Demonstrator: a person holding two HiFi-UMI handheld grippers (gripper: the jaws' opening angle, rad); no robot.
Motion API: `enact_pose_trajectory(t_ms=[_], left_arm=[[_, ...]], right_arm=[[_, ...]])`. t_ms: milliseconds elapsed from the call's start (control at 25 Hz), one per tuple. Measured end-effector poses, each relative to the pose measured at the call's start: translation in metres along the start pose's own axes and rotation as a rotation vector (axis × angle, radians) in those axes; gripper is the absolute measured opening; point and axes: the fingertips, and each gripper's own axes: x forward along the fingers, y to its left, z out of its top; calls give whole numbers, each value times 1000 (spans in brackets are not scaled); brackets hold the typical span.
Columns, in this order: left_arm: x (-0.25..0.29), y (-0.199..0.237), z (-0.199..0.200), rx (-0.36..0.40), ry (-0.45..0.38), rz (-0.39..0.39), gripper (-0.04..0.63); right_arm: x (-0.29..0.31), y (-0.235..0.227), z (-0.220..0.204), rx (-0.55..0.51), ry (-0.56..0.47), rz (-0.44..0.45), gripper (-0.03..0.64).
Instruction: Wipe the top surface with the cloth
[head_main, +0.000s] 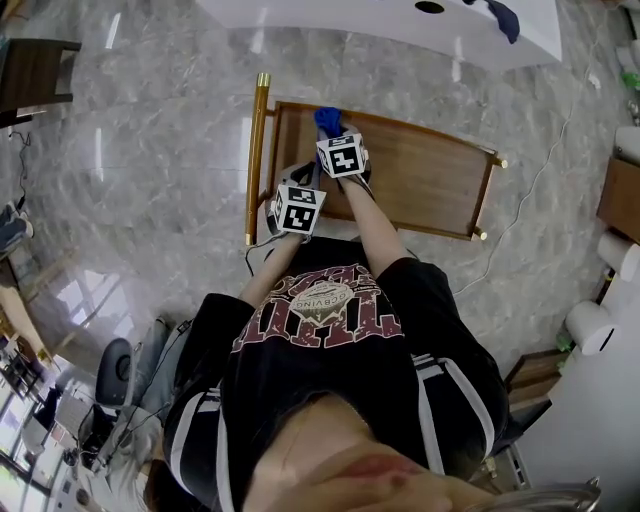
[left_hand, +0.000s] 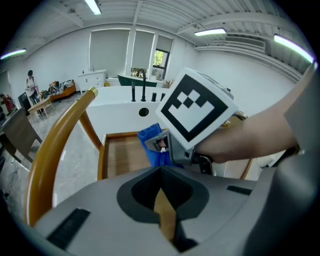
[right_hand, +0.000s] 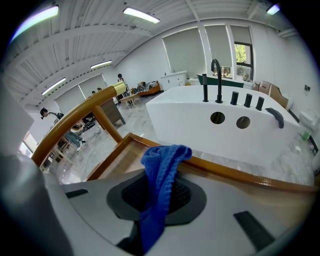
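Observation:
The wooden top surface (head_main: 425, 175) of a low cart lies in front of me, its raised rim running round it. My right gripper (head_main: 334, 132) is shut on a blue knitted cloth (head_main: 327, 120) and holds it over the top's left end. In the right gripper view the cloth (right_hand: 161, 167) hangs bunched between the jaws, above the wood (right_hand: 125, 155). My left gripper (head_main: 299, 182) sits just behind and left of the right one, shut and holding nothing. Its own view shows the right gripper's marker cube (left_hand: 197, 107) and the cloth (left_hand: 151, 145) ahead.
A gold handle bar (head_main: 257, 150) runs along the cart's left end. A white counter (head_main: 400, 25) with a black faucet (right_hand: 216, 80) stands beyond the cart. Marble floor surrounds it, with a cable (head_main: 520, 215) at the right and a dark table (head_main: 30, 70) at the far left.

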Motion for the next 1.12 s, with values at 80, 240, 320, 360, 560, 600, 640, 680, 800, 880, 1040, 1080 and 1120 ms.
enact_pose_trajectory(t_ms=[80,240,320,360,560,600,640,680,800,880,1040,1080,1120], left_arm=[[6,-7,-7,4,24,-17,49],[17,-21,-11,9,54,-40,49],[22,-26,-10,11,60,-46,49],[25,-28,-10,11,65,-50,49],[36,-36,-10,14,88,-62,49],[38,-36,-10,11,92,-63,49],[40,-36,-10,7,95,-63,49],[42,-36,-10,4,98,-62,49],[47,-35,-8,-9,109,-54,49],[51,-34,-7,-19,118,-49,49],[59,-37,-6,-30,137,-50,49],[61,-39,-6,-30,143,-55,49],[63,-42,-6,-30,148,-60,49]], right_arm=[[-3,-5,-1,-4,3,6,64],[-9,-14,-5,-7,9,11,64],[-11,-18,-5,-5,9,14,64],[-12,-20,-6,-7,10,14,64],[-17,-28,-9,-5,12,22,64],[-17,-29,-10,-6,13,24,64],[-18,-30,-10,-7,14,25,64],[-19,-32,-10,-9,13,26,64],[-21,-36,-11,-11,13,26,64],[-24,-40,-11,-12,13,26,64],[-28,-51,-16,-12,16,23,64],[-29,-53,-17,-9,15,24,64],[-30,-55,-18,-6,14,25,64]])
